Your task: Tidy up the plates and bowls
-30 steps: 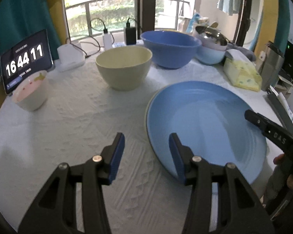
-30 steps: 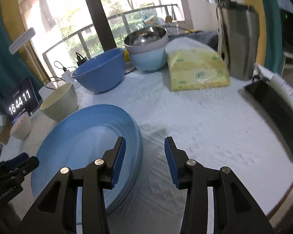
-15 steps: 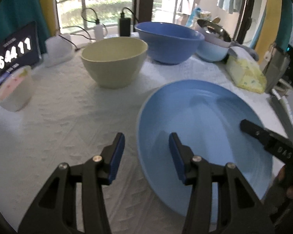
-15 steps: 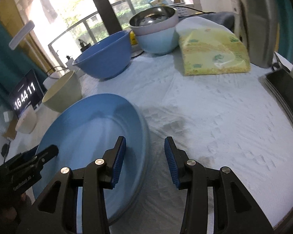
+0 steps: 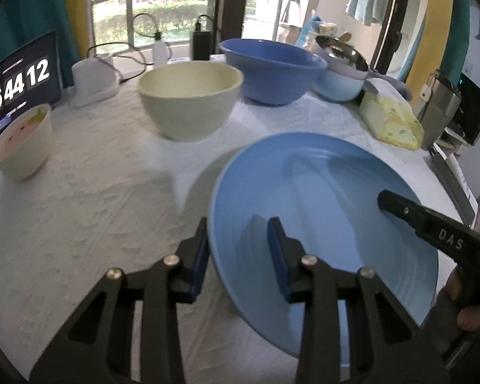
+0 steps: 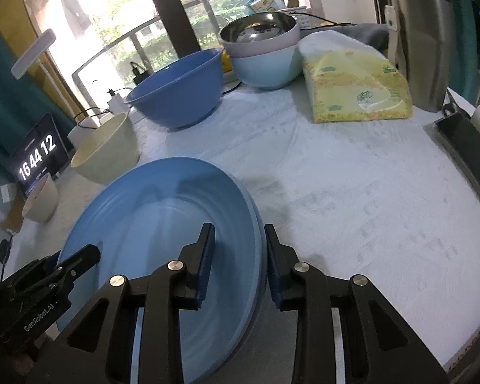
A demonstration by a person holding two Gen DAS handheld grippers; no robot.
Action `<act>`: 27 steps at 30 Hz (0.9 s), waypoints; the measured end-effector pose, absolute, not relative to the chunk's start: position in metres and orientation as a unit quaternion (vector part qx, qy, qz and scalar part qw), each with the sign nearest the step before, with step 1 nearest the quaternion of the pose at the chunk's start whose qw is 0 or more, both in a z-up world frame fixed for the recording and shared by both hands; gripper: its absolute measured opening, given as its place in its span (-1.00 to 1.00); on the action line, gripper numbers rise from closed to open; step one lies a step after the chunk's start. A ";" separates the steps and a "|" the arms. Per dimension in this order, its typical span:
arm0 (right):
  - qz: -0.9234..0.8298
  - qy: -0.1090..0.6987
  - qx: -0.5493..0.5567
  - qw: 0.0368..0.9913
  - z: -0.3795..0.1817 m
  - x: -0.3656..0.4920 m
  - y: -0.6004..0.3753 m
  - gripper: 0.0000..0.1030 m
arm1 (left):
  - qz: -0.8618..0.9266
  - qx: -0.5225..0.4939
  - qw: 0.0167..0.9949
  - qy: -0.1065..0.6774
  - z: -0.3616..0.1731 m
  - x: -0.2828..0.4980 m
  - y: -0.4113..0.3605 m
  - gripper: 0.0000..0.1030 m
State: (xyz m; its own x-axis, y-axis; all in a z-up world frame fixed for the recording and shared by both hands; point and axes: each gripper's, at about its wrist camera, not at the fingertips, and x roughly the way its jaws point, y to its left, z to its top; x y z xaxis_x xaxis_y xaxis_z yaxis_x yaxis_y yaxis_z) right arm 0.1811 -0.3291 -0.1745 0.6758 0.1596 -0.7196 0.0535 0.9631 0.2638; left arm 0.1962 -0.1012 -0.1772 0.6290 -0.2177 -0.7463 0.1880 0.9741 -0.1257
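A large light-blue plate (image 5: 323,204) lies on the white tablecloth; it also shows in the right wrist view (image 6: 163,224). My left gripper (image 5: 238,249) is open and straddles the plate's left rim, one finger outside, one over the plate. My right gripper (image 6: 238,262) is open and straddles the opposite rim, which looks like two stacked plates. A cream bowl (image 5: 190,102), a dark-blue bowl (image 5: 272,70) and a stack of pale bowls topped by a steel one (image 6: 262,48) stand behind. A small white bowl (image 5: 22,147) sits at the left.
A yellow tissue pack (image 6: 352,80) and a steel canister (image 6: 422,38) stand at the right. A clock tablet (image 5: 19,83), a white charger (image 5: 94,81) and cables are at the back left. A dark tray (image 6: 464,147) lies at the right edge.
Both grippers have moved inward onto the plate's rims, left from the left side and right from the right. The fingers stay open. The plate has not visibly shifted.
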 end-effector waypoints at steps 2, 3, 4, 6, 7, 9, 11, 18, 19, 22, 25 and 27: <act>0.035 0.405 0.133 0.904 -0.174 0.179 -0.318 -0.40 | -0.104 -0.026 0.903 0.415 -0.177 0.192 -0.087 -0.30; 0.039 0.405 0.132 0.904 -0.174 0.178 -0.313 -0.41 | -0.101 -0.029 0.904 0.414 -0.176 0.190 -0.081 -0.30; 0.043 0.405 0.130 0.904 -0.173 0.178 -0.308 -0.41 | -0.097 -0.034 0.906 0.412 -0.175 0.188 -0.072 -0.30; 0.051 0.405 0.123 0.904 -0.171 0.176 -0.294 -0.41 | -0.090 -0.039 0.908 0.407 -0.173 0.185 -0.060 -0.30; 0.055 0.405 0.120 0.905 -0.170 0.176 -0.288 -0.41 | -0.087 -0.040 0.909 0.405 -0.172 0.184 -0.054 -0.30; 0.061 0.406 0.112 0.905 -0.167 0.176 -0.272 -0.41 | -0.080 -0.047 0.912 0.400 -0.170 0.180 -0.041 -0.30; 0.067 0.406 0.106 0.905 -0.165 0.175 -0.260 -0.41 | -0.073 -0.050 0.914 0.396 -0.168 0.177 -0.027 -0.30; 0.088 0.404 0.096 0.905 -0.161 0.178 -0.221 -0.41 | -0.049 -0.057 0.918 0.390 -0.165 0.170 0.008 -0.30; 0.091 0.405 0.095 0.905 -0.161 0.178 -0.217 -0.41 | -0.045 -0.059 0.919 0.388 -0.165 0.169 0.013 -0.30; 0.102 0.407 0.085 0.904 -0.160 0.179 -0.202 -0.41 | -0.033 -0.069 0.919 0.388 -0.166 0.166 0.026 -0.30; 0.110 0.410 0.077 0.902 -0.160 0.180 -0.188 -0.42 | -0.024 -0.077 0.919 0.387 -0.166 0.163 0.038 -0.30; 0.115 0.411 0.072 0.902 -0.160 0.181 -0.179 -0.42 | -0.017 -0.082 0.919 0.385 -0.166 0.161 0.048 -0.30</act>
